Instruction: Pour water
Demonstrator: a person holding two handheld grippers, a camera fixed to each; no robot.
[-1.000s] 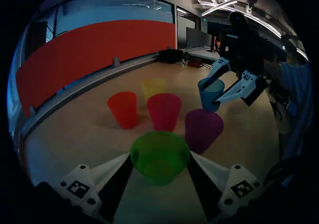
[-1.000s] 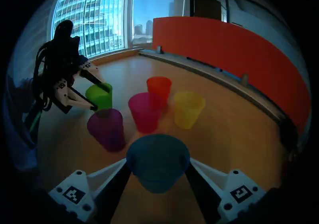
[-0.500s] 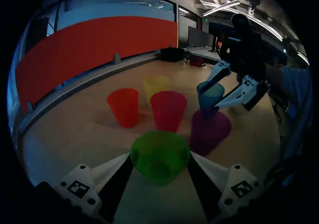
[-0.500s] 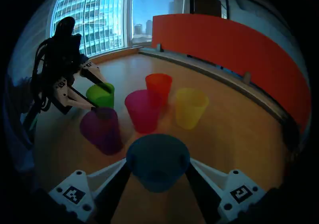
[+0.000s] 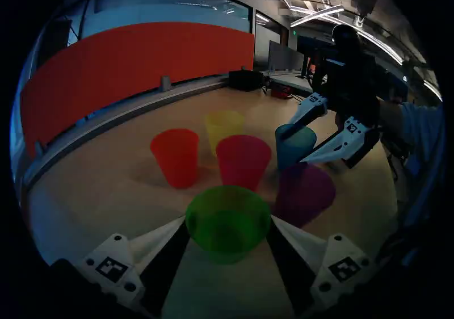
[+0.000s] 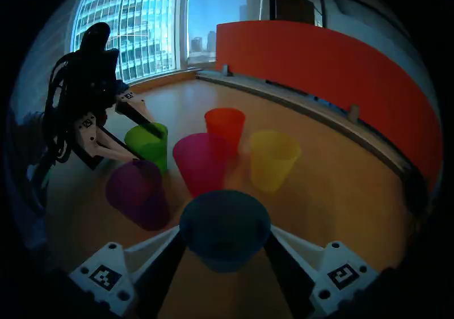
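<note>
Between the fingers of the left gripper (image 5: 227,222), in the left gripper view, sits a green cup (image 5: 228,229). The fingers are closed part-way, one pressing each side of the cup, which is upright with its mouth open to the camera. Cannot tell whether it holds water.

Right gripper (image 6: 225,234), right gripper view: same grip on a blue cup (image 6: 225,228), fingers closed on both of its sides, cup upright. Contents not visible.

Four cups stand on the counter (image 5: 102,188), grouped near its middle, well away from the edge that runs along the red panel (image 5: 130,58):
- orange cup (image 5: 175,155), nearest that edge
- yellow cup (image 5: 223,126), beside it and farther back
- pink cup (image 5: 244,160), just in front of the yellow one
- purple cup (image 5: 306,191), beside the pink one

From the left gripper view the blue cup is held off the counter, close above the far rim of the purple cup. From the right gripper view the green cup is just behind the purple cup, carried by the left gripper, with a sleeve behind it.
</note>
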